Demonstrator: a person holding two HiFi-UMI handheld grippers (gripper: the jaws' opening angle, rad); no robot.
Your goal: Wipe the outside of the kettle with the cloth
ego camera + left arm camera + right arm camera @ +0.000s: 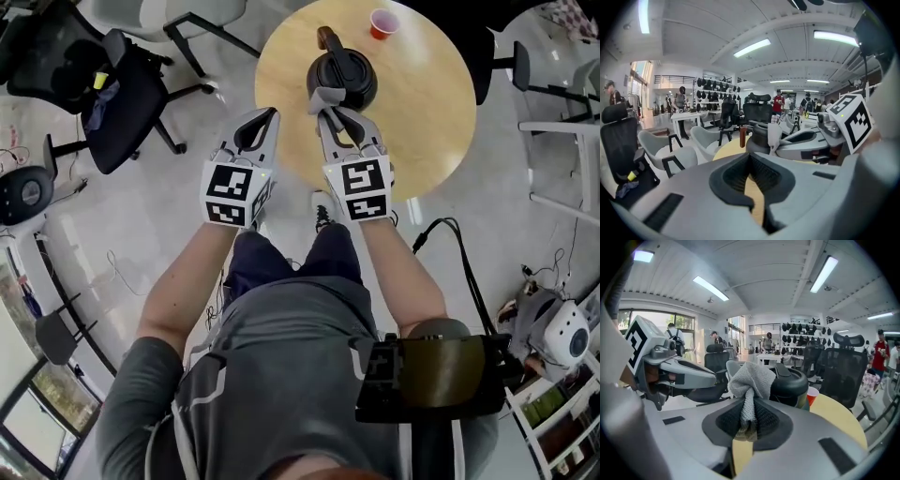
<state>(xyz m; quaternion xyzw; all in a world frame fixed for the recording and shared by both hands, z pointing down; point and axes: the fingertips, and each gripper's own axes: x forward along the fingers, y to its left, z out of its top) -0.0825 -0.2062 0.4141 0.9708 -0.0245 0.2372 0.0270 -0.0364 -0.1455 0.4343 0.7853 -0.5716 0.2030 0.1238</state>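
A black kettle (349, 75) with a brown handle stands on the round wooden table (427, 122). Its near left side is touched by a bunched grey cloth (323, 97), on which my right gripper (326, 113) is shut. In the right gripper view the cloth (752, 376) sticks up from between the jaws against the kettle (791, 386). My left gripper (272, 113) hovers beside the table's left edge, left of the kettle, shut with nothing in it. The left gripper view shows the kettle (758, 139) and cloth (774, 135) ahead to the right.
A red cup (383, 23) stands at the table's far side, behind the kettle. A black office chair (122, 94) sits on the floor to the left, and a black cable (461, 253) runs over the floor at right. More chairs and people fill the room beyond.
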